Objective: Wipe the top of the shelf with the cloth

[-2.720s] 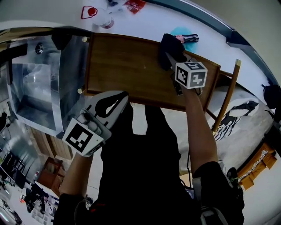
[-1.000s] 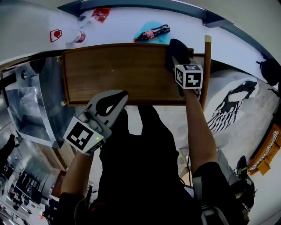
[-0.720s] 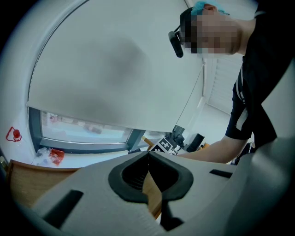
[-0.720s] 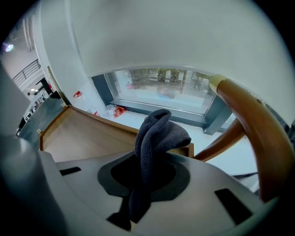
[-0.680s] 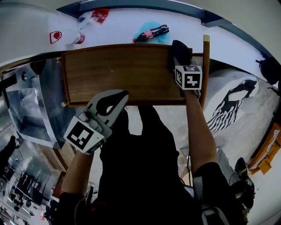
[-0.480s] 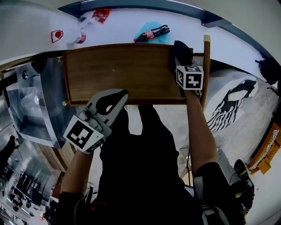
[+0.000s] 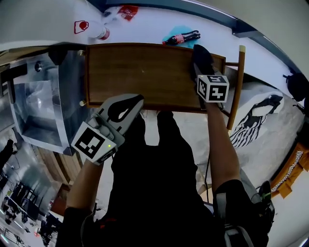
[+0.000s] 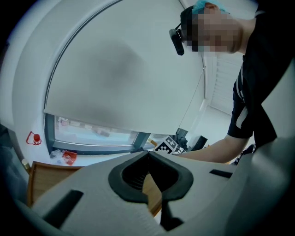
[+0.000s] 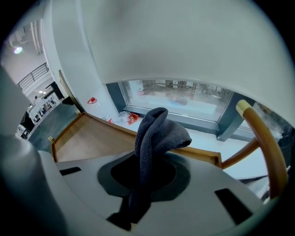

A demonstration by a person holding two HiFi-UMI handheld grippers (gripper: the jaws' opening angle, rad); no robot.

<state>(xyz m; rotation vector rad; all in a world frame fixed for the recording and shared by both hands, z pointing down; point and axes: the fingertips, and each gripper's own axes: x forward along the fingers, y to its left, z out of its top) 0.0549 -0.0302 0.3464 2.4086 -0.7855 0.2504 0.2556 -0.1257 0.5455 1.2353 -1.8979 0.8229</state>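
Observation:
The wooden shelf top point(image 7: 140, 72) lies below me in the head view, a brown board with a raised rim. My right gripper point(image 7: 203, 72) is shut on a dark grey cloth point(image 7: 201, 57) that presses on the board's right end. In the right gripper view the cloth point(image 9: 154, 138) bunches up out of the closed jaws of the right gripper point(image 9: 140, 177), with the shelf top point(image 9: 90, 138) to the left. My left gripper point(image 7: 130, 102) hovers shut and empty over the shelf's near edge. In its own view the left gripper point(image 8: 148, 159) has its jaws closed.
A metallic cabinet point(image 7: 38, 106) stands left of the shelf. On the white sill behind lie a cola bottle point(image 7: 182, 37) on a blue cloth, a clear bottle point(image 7: 96, 33) and a red wrapper point(image 7: 126, 10). A wooden post point(image 7: 237, 82) rises at the shelf's right end.
Over the frames the cloth and right gripper stay on the shelf's right end, edging slightly further right. The head view has shifted, so the shelf sits more to the right. The left gripper keeps its place.

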